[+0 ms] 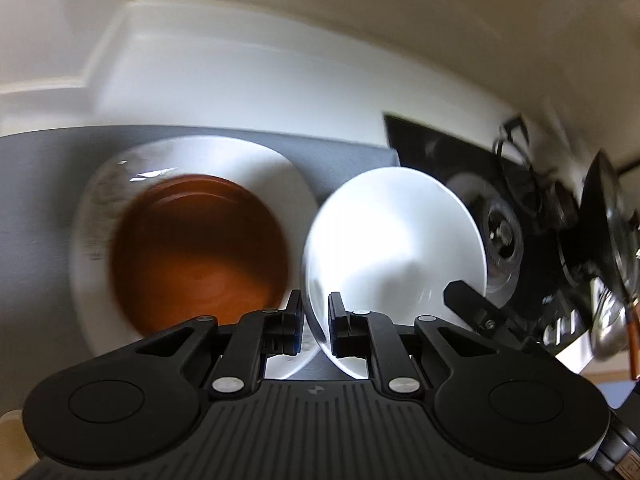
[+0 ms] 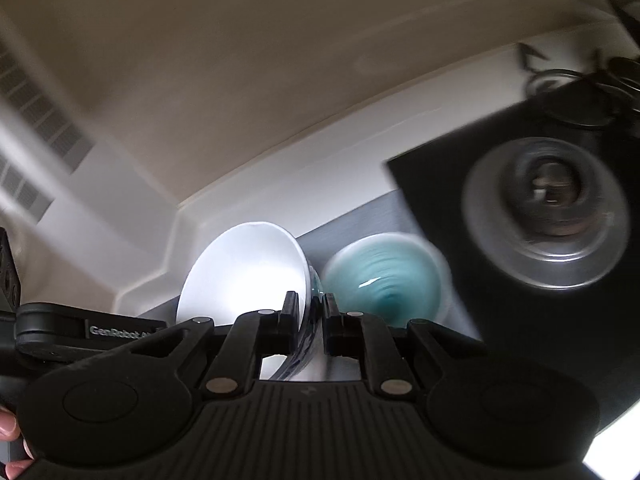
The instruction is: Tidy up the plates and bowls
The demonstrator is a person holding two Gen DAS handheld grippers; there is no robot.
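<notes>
In the left wrist view my left gripper [image 1: 315,322] is shut on the rim of a white bowl [image 1: 394,244], held tilted above the grey mat [image 1: 40,200]. Left of it a brown bowl [image 1: 200,248] sits on a white plate [image 1: 100,208]. The right gripper's fingertip [image 1: 464,300] reaches the same white bowl's far rim. In the right wrist view my right gripper [image 2: 313,320] is shut on the rim of the white bowl [image 2: 244,272], whose outside looks dark blue. A teal bowl [image 2: 384,280] lies on the mat beyond it, blurred.
A black sink [image 1: 440,160] with a metal drain [image 2: 548,208] lies to the right of the mat. Dark cookware and metal utensils [image 1: 608,240] stand at the far right. A white wall ledge [image 1: 200,60] runs behind the mat.
</notes>
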